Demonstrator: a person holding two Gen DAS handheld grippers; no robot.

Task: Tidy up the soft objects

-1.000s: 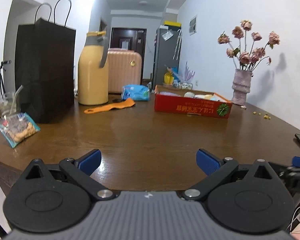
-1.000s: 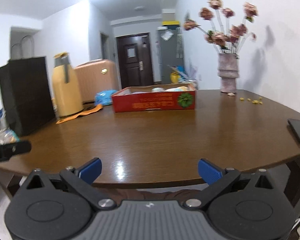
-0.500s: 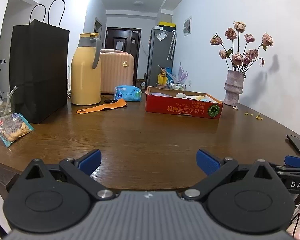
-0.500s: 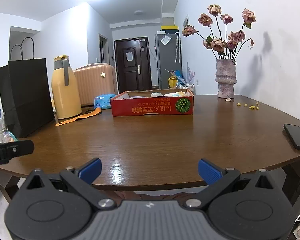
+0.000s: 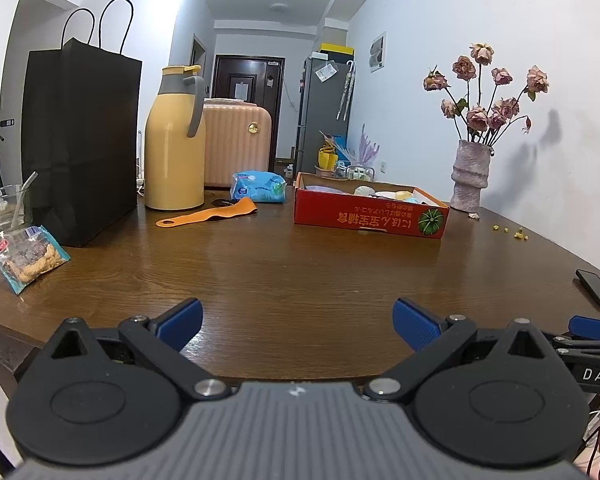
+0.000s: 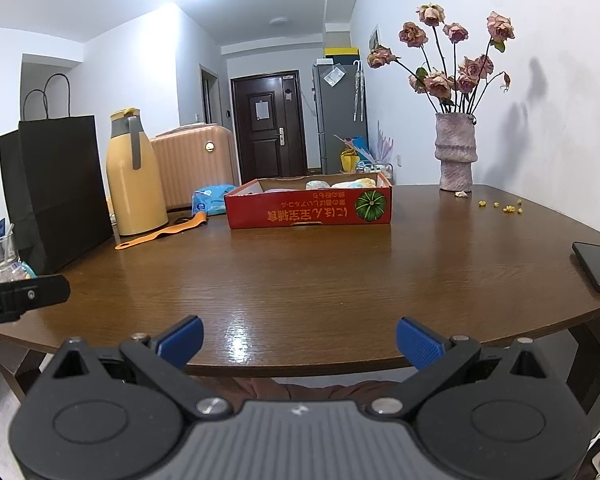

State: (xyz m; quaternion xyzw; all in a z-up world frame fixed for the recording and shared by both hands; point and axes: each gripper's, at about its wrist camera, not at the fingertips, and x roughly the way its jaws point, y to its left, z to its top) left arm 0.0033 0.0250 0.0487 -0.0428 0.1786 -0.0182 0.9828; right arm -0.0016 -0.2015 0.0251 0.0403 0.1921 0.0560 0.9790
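We hold both grippers level, side by side: left gripper [image 5: 298,320] with jaws spread wide, right gripper [image 6: 300,338] likewise agape, each gripping nothing.

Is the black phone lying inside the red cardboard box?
No. In the right wrist view the black phone lies flat on the wooden table near its right edge, apart from the red cardboard box.

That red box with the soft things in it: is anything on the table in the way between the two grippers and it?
Nothing visible. Bare tabletop runs from the open left gripper and right gripper to the red box. The orange strap lies off to the left.
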